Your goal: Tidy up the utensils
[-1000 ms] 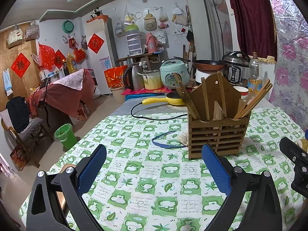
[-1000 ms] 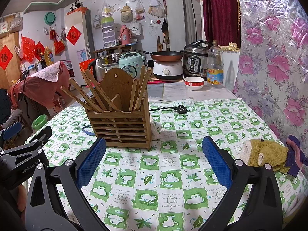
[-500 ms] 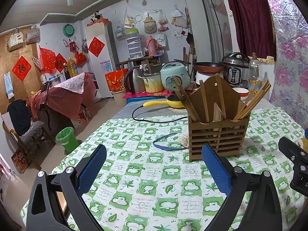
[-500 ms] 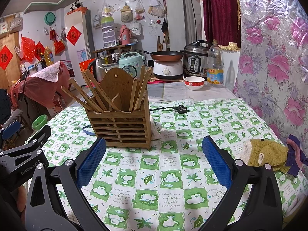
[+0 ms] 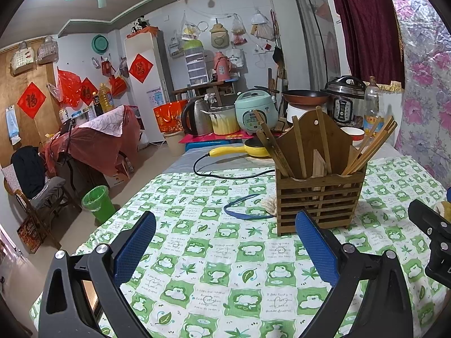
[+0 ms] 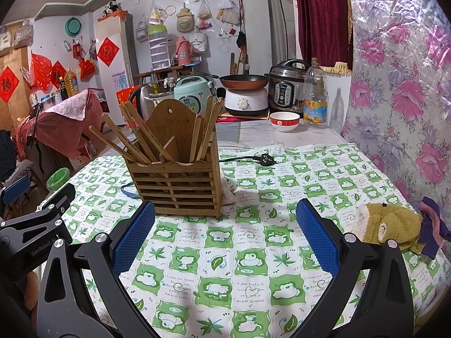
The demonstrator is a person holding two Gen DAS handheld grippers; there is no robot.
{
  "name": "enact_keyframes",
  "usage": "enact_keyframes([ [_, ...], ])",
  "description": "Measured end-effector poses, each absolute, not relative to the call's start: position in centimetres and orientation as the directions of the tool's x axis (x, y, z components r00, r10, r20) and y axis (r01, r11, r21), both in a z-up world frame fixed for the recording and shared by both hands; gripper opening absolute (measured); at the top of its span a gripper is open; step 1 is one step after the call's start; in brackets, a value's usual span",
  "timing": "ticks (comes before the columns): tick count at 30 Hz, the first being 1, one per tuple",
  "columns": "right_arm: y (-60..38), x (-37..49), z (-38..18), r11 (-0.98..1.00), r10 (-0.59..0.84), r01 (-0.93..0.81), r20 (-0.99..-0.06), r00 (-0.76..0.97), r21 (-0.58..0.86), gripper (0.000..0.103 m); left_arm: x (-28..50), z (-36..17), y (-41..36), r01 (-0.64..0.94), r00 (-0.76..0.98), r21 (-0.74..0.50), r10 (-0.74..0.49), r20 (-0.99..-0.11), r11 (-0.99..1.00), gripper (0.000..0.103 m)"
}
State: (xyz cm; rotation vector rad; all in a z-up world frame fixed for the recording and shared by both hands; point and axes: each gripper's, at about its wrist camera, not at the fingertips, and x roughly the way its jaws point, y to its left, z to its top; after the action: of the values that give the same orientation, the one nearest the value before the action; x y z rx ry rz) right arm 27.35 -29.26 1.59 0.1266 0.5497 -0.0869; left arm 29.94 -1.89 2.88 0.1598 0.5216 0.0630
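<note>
Left wrist view: the left gripper [image 5: 225,249] hangs over the desk [image 5: 214,256] with its fingers [image 5: 134,246] spread wide and nothing between them. The holder [image 5: 320,197], a slatted wooden box with a tall back board, stands on the checked cloth at about 1 o'clock, just past the right finger. Chopsticks [image 5: 369,148] fan out of its compartments, some leaning left, a bundle leaning hard right. A blue band [image 5: 245,211] lies flat at the holder's left foot, and a black cord [image 5: 225,173] runs behind it. The right gripper's body [image 5: 431,232] shows at 3 o'clock.

Right wrist view: the right gripper [image 6: 225,238] is likewise wide open and empty. The holder [image 6: 176,181] sits at about 11 o'clock, close beyond the left finger [image 6: 132,242], with chopsticks [image 6: 132,138] splayed both ways. A plush toy [image 6: 386,226] lies at 3 o'clock near the desk edge, and a plug [image 6: 265,159] rests behind the holder. No loose utensil shows on the cloth in either view, so the sorting looks nearly or fully done, though fisheye edges could hide something.

Risks, as I judge them: the holder is light and top-heavy with leaning sticks, so a finger clipping a splayed tip or nudging the box could tip it and spill them. A pull on one chopstick may drag its neighbours out. The cord and band could snag a low sweep.
</note>
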Motion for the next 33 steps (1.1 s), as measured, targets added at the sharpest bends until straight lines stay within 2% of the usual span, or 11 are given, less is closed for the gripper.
enact_keyframes([
  [33, -29.22, 27.29, 1.57, 0.988, -0.05, 0.118, -0.524, 0.85, 0.097, 0.097, 29.89, 2.75, -1.65, -0.023, 0.865, 0.168, 0.104, -0.491, 0.986, 0.097],
])
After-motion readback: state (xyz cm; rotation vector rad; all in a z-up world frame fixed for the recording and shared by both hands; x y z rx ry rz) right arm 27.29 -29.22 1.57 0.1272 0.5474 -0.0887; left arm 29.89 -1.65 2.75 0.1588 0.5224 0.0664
